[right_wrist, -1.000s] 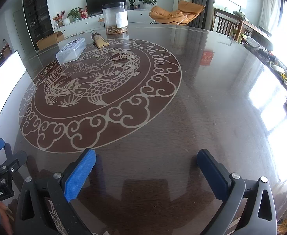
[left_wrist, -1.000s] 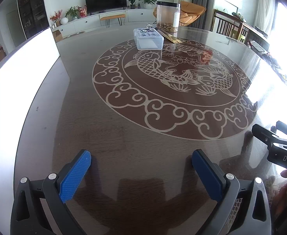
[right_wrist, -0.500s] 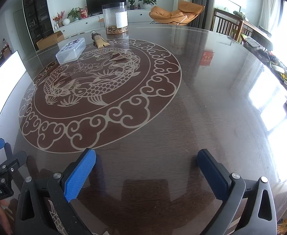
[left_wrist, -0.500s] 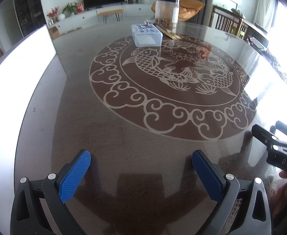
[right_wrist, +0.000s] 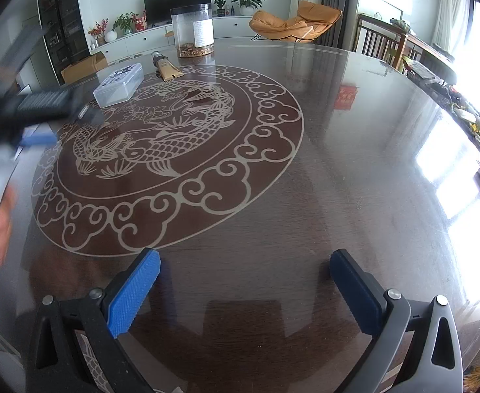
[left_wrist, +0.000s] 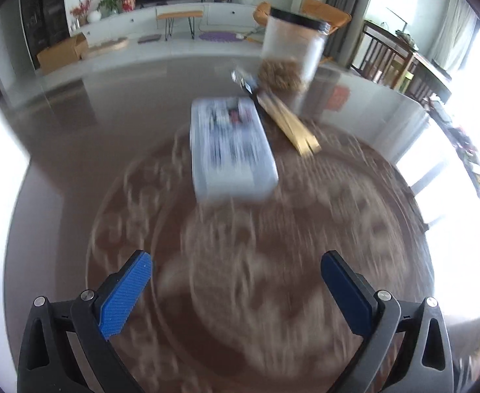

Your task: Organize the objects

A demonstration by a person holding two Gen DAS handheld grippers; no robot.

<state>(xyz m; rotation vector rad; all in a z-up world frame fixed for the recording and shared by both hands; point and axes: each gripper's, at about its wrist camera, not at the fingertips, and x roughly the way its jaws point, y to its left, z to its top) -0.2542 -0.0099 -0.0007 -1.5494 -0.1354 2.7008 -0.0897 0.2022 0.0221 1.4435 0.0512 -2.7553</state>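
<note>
facing clear box (left_wrist: pixel 231 150), well ahead of left gripper (left_wrist: pixel 236 275); both grippers' jaws apart.

We see strong daylight from windows at the right, glare on the glossy table (right_wrist: pixel 354 163); the left wrist view is motion-blurred, edges bent.

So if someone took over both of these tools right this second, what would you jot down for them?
Left tool: open, empty, above the table, pointed at the clear box.
Right tool: open, empty, low over the near edge.
Far side of the table: clear box, gold tube beside it, tall jar behind them.
Done: nothing visibly moved.
Left: everything, probably the box first.
</note>
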